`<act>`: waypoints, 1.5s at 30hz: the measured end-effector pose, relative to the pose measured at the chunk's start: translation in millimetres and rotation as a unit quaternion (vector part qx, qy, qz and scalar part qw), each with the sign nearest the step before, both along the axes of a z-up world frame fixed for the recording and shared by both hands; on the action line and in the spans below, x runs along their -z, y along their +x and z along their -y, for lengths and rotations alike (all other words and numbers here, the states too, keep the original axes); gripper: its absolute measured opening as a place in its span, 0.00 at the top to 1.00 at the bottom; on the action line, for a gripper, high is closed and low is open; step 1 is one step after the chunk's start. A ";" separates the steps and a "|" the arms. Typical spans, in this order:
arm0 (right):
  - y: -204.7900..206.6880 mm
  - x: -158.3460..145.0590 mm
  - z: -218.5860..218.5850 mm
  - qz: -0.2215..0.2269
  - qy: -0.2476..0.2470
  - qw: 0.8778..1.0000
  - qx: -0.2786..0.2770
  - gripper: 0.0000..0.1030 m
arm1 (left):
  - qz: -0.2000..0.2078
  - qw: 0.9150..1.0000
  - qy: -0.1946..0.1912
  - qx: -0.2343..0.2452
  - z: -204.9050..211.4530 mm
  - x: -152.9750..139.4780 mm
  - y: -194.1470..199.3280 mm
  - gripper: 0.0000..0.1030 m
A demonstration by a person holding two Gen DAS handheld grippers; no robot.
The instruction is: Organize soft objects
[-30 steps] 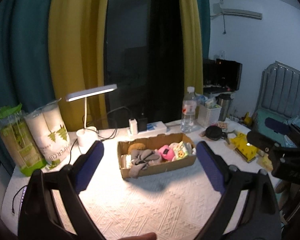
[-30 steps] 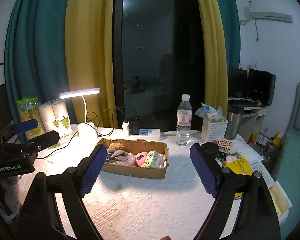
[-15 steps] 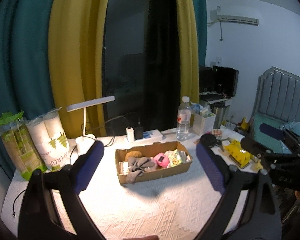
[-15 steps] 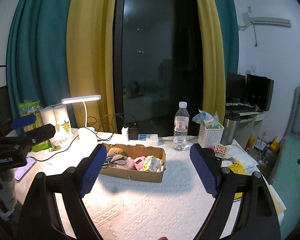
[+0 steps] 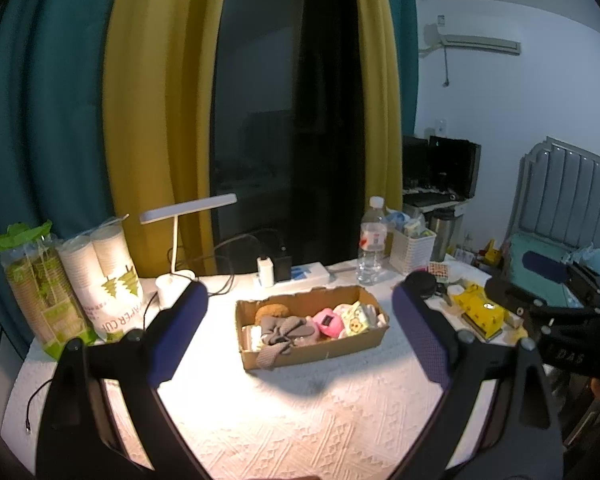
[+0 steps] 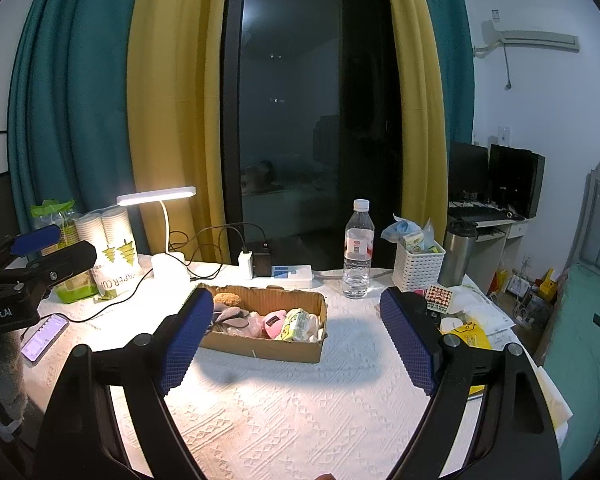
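On the white tablecloth (image 6: pixel 300 412), lit by the desk lamp (image 6: pixel 156 196), we find the cardboard box (image 6: pixel 268 344) at the middle of the table, with the water bottle (image 6: pixel 358 250) and white basket (image 6: pixel 418 266) beyond it on the far right. We hold our left gripper (image 5: pixel 300 332) and right gripper (image 6: pixel 296 340) above the near edge, well apart from the box, both spread wide with nothing between their fingers.

We judge the risk to lie in the reach: the soft things sit packed together, so one pinch may drag a neighbour out, or tip the light box.

Inside, the grey cloth (image 5: pixel 280 334) droops over the near wall, beside a brown fuzzy thing (image 5: pixel 272 312), a pink toy (image 5: pixel 328 322) and a yellow-green packet (image 5: pixel 356 318), all limp and crowded.
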State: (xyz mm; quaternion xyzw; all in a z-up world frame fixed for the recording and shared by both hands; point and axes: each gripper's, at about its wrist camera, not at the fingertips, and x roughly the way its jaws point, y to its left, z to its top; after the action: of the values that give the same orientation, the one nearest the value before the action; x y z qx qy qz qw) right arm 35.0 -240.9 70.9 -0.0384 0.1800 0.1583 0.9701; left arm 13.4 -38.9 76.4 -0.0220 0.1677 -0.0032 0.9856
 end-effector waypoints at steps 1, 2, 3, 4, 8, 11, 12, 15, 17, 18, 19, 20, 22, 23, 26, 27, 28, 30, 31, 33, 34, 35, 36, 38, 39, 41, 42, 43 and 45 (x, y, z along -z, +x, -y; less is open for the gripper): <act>-0.3 0.0 0.0 0.000 0.000 1.000 0.000 0.15 | 0.001 1.000 0.000 0.000 0.1 -0.2 -0.9 0.08; -1.0 -0.3 -0.1 0.001 0.000 1.000 -0.001 0.15 | 0.002 1.000 0.000 0.000 0.2 -0.5 -1.7 0.08; -1.2 -0.4 -0.4 0.002 0.000 1.000 0.000 0.15 | 0.001 1.000 0.000 0.000 0.3 -0.4 -2.0 0.08; -2.2 -0.6 -0.4 0.003 0.000 1.000 0.000 0.15 | 0.002 1.000 0.001 0.000 0.5 -0.4 -2.5 0.08; -3.4 -2.2 -0.2 0.006 0.000 1.000 0.000 0.15 | 0.002 1.000 0.001 0.000 0.8 -0.6 -2.6 0.08; -4.3 -3.6 -0.5 0.008 0.001 1.000 0.000 0.15 | 0.002 1.000 0.000 0.000 0.8 -0.5 -2.5 0.08; -3.8 -3.7 -1.1 0.008 0.001 1.000 -0.001 0.15 | 0.001 1.000 0.001 -0.001 0.8 -0.5 -2.5 0.08; -4.0 -4.1 -2.9 0.009 -0.001 1.000 -0.003 0.15 | -0.001 1.000 -0.002 -0.002 0.4 -1.2 -2.5 0.08; -3.4 -5.0 -3.7 0.009 -0.001 1.000 -0.003 0.15 | -0.001 1.000 -0.001 -0.003 0.5 -2.0 -2.6 0.08; -3.3 -5.3 -3.9 0.009 0.000 1.000 -0.003 0.15 | -0.001 1.000 -0.001 -0.003 0.6 -1.9 -2.8 0.08; -3.1 -5.2 -4.2 0.009 0.000 1.000 -0.004 0.15 | 0.000 1.000 0.000 -0.003 0.7 -1.9 -2.6 0.08; -3.4 -5.3 -4.2 0.009 -0.001 1.000 -0.003 0.15 | -0.001 1.000 0.001 -0.003 1.0 -1.7 -2.2 0.08; -3.2 -5.4 -4.3 0.008 0.001 1.000 -0.003 0.15 | -0.002 1.000 0.001 -0.004 1.3 -1.2 -1.6 0.08; -3.0 -5.7 -4.8 0.008 0.002 1.000 -0.004 0.15 | -0.002 1.000 0.002 -0.004 1.4 -1.3 -1.5 0.08; -2.6 -5.6 -5.2 0.008 0.001 1.000 -0.004 0.15 | -0.003 1.000 0.002 -0.003 1.3 -0.9 -1.3 0.08; -3.0 -5.4 -5.9 0.008 0.001 1.000 -0.005 0.15 | -0.003 1.000 0.002 -0.003 1.1 -0.7 -0.7 0.08; -2.7 -5.4 -6.4 0.008 0.000 1.000 -0.005 0.15 | -0.004 1.000 0.003 -0.003 1.1 -0.4 0.0 0.08; -2.4 -5.5 -7.1 0.008 0.000 1.000 -0.006 0.15 | -0.005 1.000 0.004 -0.002 0.8 0.1 1.2 0.08; -2.5 -5.5 -7.1 0.008 0.000 1.000 -0.005 0.15 | -0.005 1.000 0.004 -0.003 0.5 0.2 2.2 0.08; -2.2 -5.5 -6.9 0.008 0.001 1.000 -0.005 0.15 | -0.005 1.000 0.003 -0.002 0.5 0.2 2.2 0.08; -2.2 -5.5 -6.8 0.008 0.001 1.000 -0.005 0.15 | -0.004 1.000 0.004 -0.002 0.2 0.3 2.7 0.08; -1.8 -5.5 -7.2 0.008 0.001 1.000 -0.005 0.15 | -0.005 1.000 0.004 -0.002 0.1 0.3 2.8 0.08; -2.0 -5.6 -7.5 0.008 0.001 1.000 -0.005 0.15 | -0.005 1.000 0.003 -0.002 0.2 0.4 2.6 0.08; -1.8 -5.4 -8.4 0.008 0.000 1.000 -0.004 0.15 | -0.005 1.000 0.004 -0.002 0.3 0.3 2.6 0.08; -2.1 -5.6 -7.3 0.008 -0.001 1.000 -0.004 0.15 | -0.005 1.000 0.003 -0.002 0.1 0.3 2.4 0.08; -2.8 -5.9 -6.8 0.008 -0.002 1.000 -0.004 0.15 | -0.005 1.000 0.003 -0.002 0.2 0.3 2.5 0.08; -3.1 -6.3 -6.2 0.009 -0.002 1.000 -0.003 0.15 | -0.005 1.000 0.003 -0.002 0.0 0.3 2.7 0.08; -3.1 -6.8 -5.6 0.009 -0.001 1.000 -0.003 0.15 | -0.005 1.000 0.004 -0.002 0.2 0.3 2.6 0.08; -4.2 -7.6 -4.6 0.009 0.000 1.000 -0.001 0.15 | -0.005 1.000 0.004 -0.002 0.3 0.3 2.5 0.08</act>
State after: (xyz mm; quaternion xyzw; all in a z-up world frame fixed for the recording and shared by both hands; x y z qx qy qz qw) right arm 30.8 -236.3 78.5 -0.0405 0.1708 0.1587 0.9716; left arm 15.9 -39.2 76.0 -0.0188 0.1722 -0.0010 0.9849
